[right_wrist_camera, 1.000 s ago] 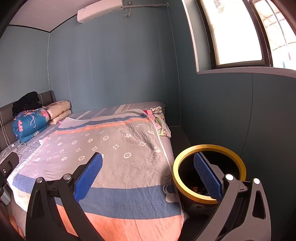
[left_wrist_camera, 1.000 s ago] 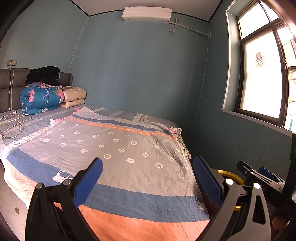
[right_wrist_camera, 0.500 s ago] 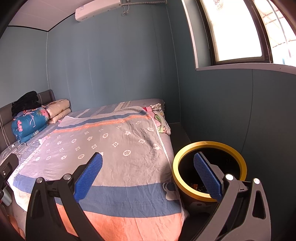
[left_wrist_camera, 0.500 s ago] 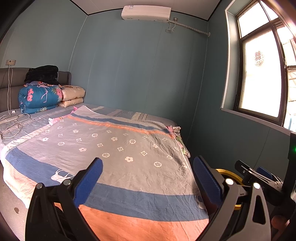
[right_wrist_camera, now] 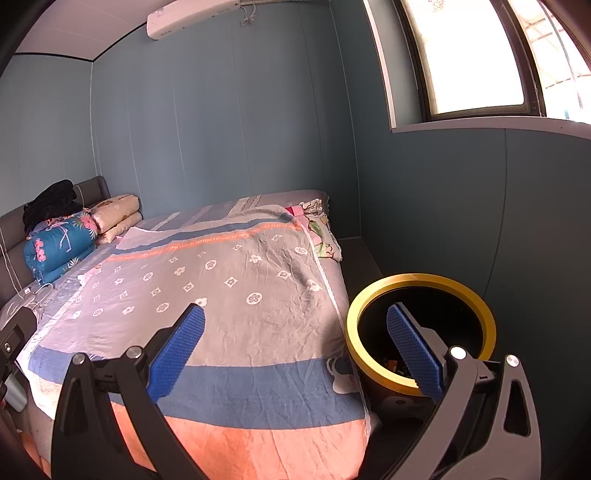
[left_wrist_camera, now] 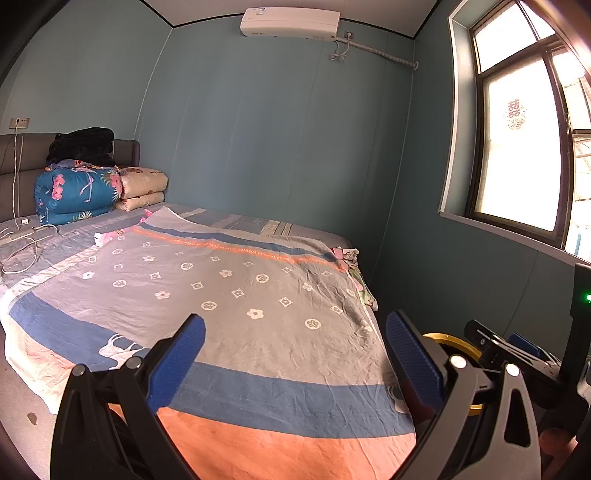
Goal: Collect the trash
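Grippers sit wide apart in both our hands, and we hold nothing in them. Our left gripper (left_wrist_camera: pixel 295 354) has blue pads (left_wrist_camera: pixel 177 363), and it hangs over the foot of the bed (left_wrist_camera: pixel 236 295). Our right gripper (right_wrist_camera: pixel 295 350) has blue pads (right_wrist_camera: pixel 176 354) too. Its left pad is over the bed cover (right_wrist_camera: pixel 236 295), and its right pad is over the mouth of the trash bin (right_wrist_camera: pixel 421 280).

We see the bin on the floor, just beside the bed's foot corner, near the blue wall. It is black with a yellow ring on top. Some small bits lie at the bottom (right_wrist_camera: pixel 392 363), but we cannot tell what they are.

From the left view we see only a piece of the yellow ring (left_wrist_camera: pixel 448 341), behind the right pad.

On the bed we see a grey cover with white flowers, a blue stripe and an orange end. Folded blankets (left_wrist_camera: pixel 79 194) are stacked at the head. White cables (left_wrist_camera: pixel 20 243) lie near them. We see an air cooler (left_wrist_camera: pixel 290 21) up high and a window (left_wrist_camera: pixel 524 147) on the side wall.
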